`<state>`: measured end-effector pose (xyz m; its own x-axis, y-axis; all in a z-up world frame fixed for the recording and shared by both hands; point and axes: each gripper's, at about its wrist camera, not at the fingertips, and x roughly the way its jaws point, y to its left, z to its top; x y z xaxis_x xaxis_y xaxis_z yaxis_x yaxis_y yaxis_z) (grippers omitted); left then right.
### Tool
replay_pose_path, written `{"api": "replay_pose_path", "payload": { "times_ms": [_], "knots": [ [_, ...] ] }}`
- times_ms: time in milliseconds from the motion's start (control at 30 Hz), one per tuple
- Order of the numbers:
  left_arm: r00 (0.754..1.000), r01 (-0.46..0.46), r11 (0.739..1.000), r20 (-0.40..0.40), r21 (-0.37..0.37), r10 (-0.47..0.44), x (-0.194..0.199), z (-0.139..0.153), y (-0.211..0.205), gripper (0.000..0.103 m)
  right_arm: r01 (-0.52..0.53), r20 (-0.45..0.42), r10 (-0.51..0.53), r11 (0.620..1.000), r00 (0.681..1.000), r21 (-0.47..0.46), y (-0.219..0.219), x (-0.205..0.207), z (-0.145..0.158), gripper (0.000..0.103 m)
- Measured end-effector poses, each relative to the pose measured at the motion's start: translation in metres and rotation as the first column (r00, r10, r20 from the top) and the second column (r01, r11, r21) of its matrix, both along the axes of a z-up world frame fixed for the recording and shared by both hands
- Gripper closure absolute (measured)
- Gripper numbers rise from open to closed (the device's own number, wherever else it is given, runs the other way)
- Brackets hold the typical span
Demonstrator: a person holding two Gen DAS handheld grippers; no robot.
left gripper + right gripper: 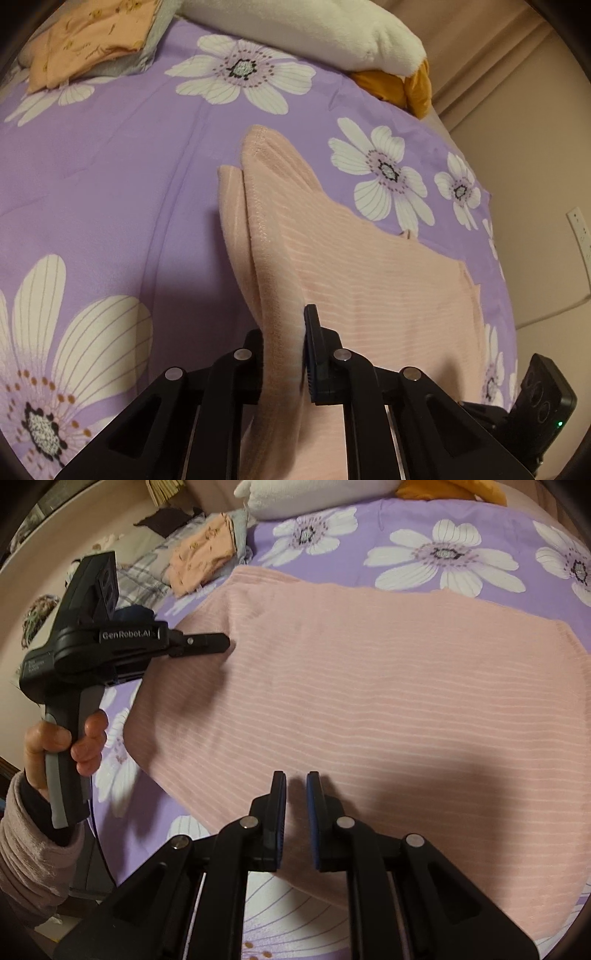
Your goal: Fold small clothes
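Observation:
A pale pink ribbed garment (369,280) lies spread on the purple flowered bedsheet (110,166). In the left wrist view a raised fold of its edge runs up between the jaws of my left gripper (286,325), which is shut on it. The right wrist view shows the same garment (369,672) lying wide and flat, with the left gripper (221,642) pinching its far left edge, held by a person's hand (74,746). My right gripper (296,775) hovers over the garment's near edge, its jaws drawn together to a narrow slit with nothing between them.
A folded stack of orange printed clothes (92,40) lies at the bed's far left corner. A white plush pillow (314,29) and a mustard cloth (406,88) lie along the far edge. The bed ends at the right, near a wall with a socket (580,229).

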<state>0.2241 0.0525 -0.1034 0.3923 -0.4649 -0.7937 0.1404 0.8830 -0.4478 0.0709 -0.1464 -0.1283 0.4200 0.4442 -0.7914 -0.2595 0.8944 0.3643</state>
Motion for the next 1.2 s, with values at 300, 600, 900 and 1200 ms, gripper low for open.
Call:
{"api": "replay_pose_path", "payload": {
  "times_ms": [300,600,900,1200],
  "knots": [
    [0.998,0.036,0.998,0.054,0.051,-0.039,-0.008,0.029,-0.032,0.094,0.064,0.044,-0.067,0.996,0.997,0.065,-0.025,-0.003,0.015,0.09],
    [0.993,0.108,0.992,0.047,0.069,-0.112,-0.016,0.041,-0.077,0.094,0.174,-0.004,-0.177,0.959,0.984,0.222,-0.067,0.0,0.008,0.09],
    [0.985,0.175,0.979,-0.022,0.108,-0.173,-0.017,0.027,-0.127,0.094,0.316,-0.112,-0.298,0.828,0.948,0.463,-0.115,0.011,-0.007,0.061],
    [0.975,0.219,0.965,-0.075,0.146,-0.21,-0.032,0.013,-0.152,0.084,0.366,-0.206,-0.305,0.705,0.93,0.608,-0.123,0.029,-0.012,0.04]
  ]
}}
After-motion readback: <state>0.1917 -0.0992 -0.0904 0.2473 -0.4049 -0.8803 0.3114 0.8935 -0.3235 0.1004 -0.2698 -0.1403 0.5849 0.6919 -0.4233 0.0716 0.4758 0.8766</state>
